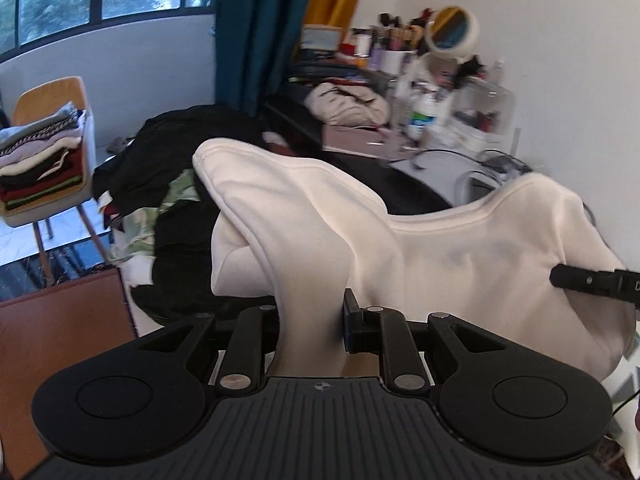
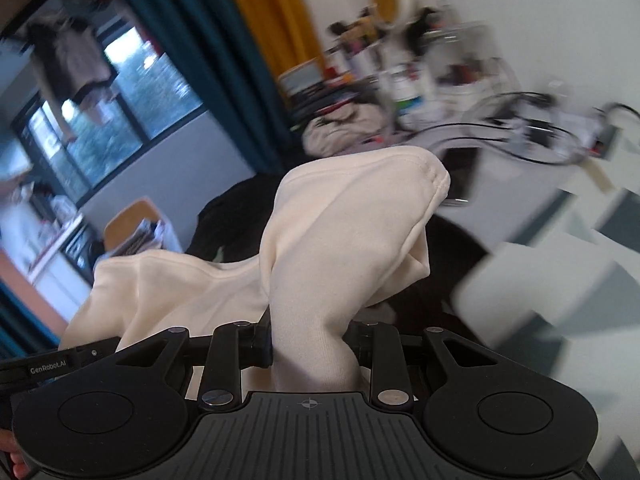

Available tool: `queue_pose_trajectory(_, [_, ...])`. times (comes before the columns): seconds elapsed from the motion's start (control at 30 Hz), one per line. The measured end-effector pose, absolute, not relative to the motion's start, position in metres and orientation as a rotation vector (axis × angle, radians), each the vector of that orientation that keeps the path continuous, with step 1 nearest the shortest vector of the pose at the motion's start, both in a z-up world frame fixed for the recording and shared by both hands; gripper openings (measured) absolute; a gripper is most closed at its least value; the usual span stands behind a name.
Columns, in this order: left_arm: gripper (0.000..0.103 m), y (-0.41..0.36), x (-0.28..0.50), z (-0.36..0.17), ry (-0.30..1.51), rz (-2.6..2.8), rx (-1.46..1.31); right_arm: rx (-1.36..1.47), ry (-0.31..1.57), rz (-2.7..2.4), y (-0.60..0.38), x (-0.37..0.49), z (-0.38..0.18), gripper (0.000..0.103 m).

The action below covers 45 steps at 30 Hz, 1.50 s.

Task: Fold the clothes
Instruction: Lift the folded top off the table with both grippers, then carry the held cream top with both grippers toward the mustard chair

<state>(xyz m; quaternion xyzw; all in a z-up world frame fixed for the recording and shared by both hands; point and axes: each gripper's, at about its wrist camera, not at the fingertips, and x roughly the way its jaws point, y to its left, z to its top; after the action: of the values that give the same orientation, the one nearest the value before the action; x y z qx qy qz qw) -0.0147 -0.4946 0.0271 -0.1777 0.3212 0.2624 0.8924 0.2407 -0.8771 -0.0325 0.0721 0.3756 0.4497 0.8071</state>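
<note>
I hold the cream garment (image 1: 460, 256) in the air above the dark clothes pile (image 1: 192, 184), 1 bunched corner in each tool. My left gripper (image 1: 310, 320) is clamped on one corner, my right gripper (image 2: 312, 340) on the other, and the hem sags between them. To fold well, I judge I should draw the 2 corners apart until that hem is taut, level them, then lower evenly. The right view is blurred, so slower is safer.
</note>
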Motion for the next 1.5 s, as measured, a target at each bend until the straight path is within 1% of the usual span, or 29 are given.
queue_pose_trajectory(0.2, [0.019,-0.409,0.01,0.024,0.688,0.59,-0.37,0.163,0.8,1.022,-0.776,0.264,-0.048,0.025])
queue_pose_trajectory(0.33, [0.019,-0.353,0.026,0.035,0.697,0.632,-0.34,0.204,0.88,1.023,-0.697,0.295,-0.057,0.025])
queue_pose_trajectory(0.63, [0.019,-0.23,0.002,0.018,0.671,0.728,-0.455,0.12,0.867,1.142,-0.541,0.31,-0.05,0.025])
queue_pose_trajectory(0.83, [0.019,-0.137,-0.036,-0.008,0.629,0.693,-0.55,0.076,0.881,1.119,-0.452,0.272,-0.059,0.025])
queue_pose_trajectory(0.9, [0.019,-0.103,-0.05,-0.014,0.637,0.664,-0.539,0.075,0.881,1.088,-0.422,0.251,-0.06,0.025])
queue_pose_trajectory(1.1, [0.019,-0.003,-0.097,-0.001,0.712,0.583,-0.465,0.069,0.902,1.006,-0.324,0.178,-0.056,0.025])
queue_pose_trajectory(1.23, [0.019,0.052,-0.123,0.007,0.72,0.556,-0.432,0.113,0.912,0.973,-0.27,0.134,-0.055,0.025])
queue_pose_trajectory(1.33, [0.019,0.087,-0.141,0.005,0.711,0.563,-0.448,0.137,0.927,0.949,-0.236,0.108,-0.059,0.025])
queue_pose_trajectory(1.5, [0.019,0.142,-0.171,-0.006,0.688,0.594,-0.533,0.119,0.951,0.962,-0.174,0.091,-0.066,0.025])
